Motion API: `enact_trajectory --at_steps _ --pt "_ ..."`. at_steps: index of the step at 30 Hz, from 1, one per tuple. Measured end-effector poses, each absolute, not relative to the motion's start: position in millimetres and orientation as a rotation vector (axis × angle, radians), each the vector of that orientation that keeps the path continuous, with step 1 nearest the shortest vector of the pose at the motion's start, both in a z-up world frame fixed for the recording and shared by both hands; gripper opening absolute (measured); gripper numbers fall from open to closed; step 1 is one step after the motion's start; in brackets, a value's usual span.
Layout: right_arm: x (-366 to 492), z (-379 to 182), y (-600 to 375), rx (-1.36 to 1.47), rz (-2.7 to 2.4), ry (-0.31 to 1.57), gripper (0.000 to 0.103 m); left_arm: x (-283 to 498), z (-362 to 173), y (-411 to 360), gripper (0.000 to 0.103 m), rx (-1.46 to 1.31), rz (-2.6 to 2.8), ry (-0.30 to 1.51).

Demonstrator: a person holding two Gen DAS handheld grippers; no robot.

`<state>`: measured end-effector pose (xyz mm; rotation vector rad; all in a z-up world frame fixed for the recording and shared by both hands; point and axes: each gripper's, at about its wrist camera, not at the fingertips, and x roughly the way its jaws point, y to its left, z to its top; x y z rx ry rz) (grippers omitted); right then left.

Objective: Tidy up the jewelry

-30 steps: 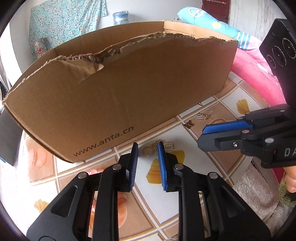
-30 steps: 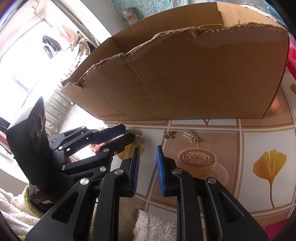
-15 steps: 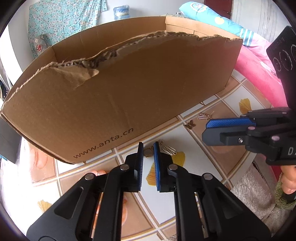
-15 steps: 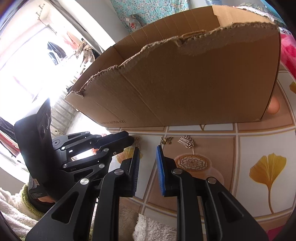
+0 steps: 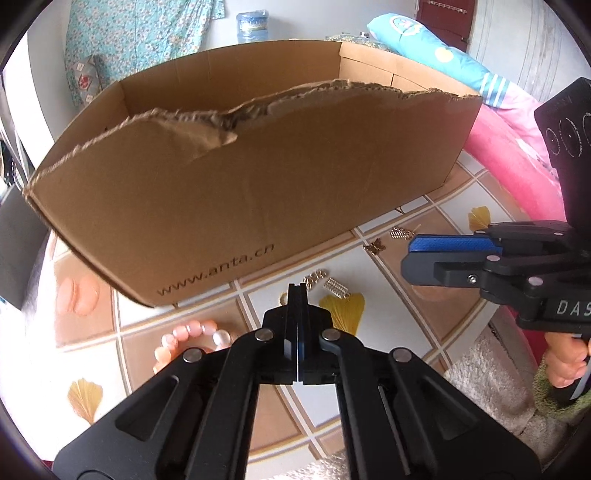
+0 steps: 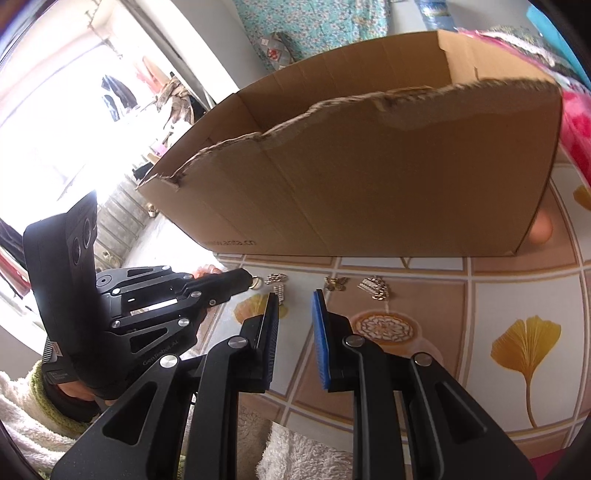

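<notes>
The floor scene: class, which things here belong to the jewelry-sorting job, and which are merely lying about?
Part of the job:
- gold keyring charm, its ring pinched in the shut left claw
- butterfly charm
- chain piece
- cardboard box
- right claw, open

Just lying about:
- pink bedding
- blue bolster
- water bottle
- white fleece

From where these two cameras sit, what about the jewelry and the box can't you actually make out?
- Inside of the cardboard box: both views, hidden by its torn front wall.
- Whether the left gripper has pinched the gold ring piece: the closed tips cover it.
- Butterfly charm and chain piece: too small for detail.
</notes>
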<state>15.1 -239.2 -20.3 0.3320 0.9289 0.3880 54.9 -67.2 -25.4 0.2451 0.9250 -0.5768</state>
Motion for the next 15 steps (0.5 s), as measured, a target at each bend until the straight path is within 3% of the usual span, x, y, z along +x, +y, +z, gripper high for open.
enact_trajectory --at_steps 15 --pt "41.0 -20.2 -181.8 -0.015 0.396 0.967 0.019 34.5 -22.3 -44.3 0.0 0.19 -0.56 0.861"
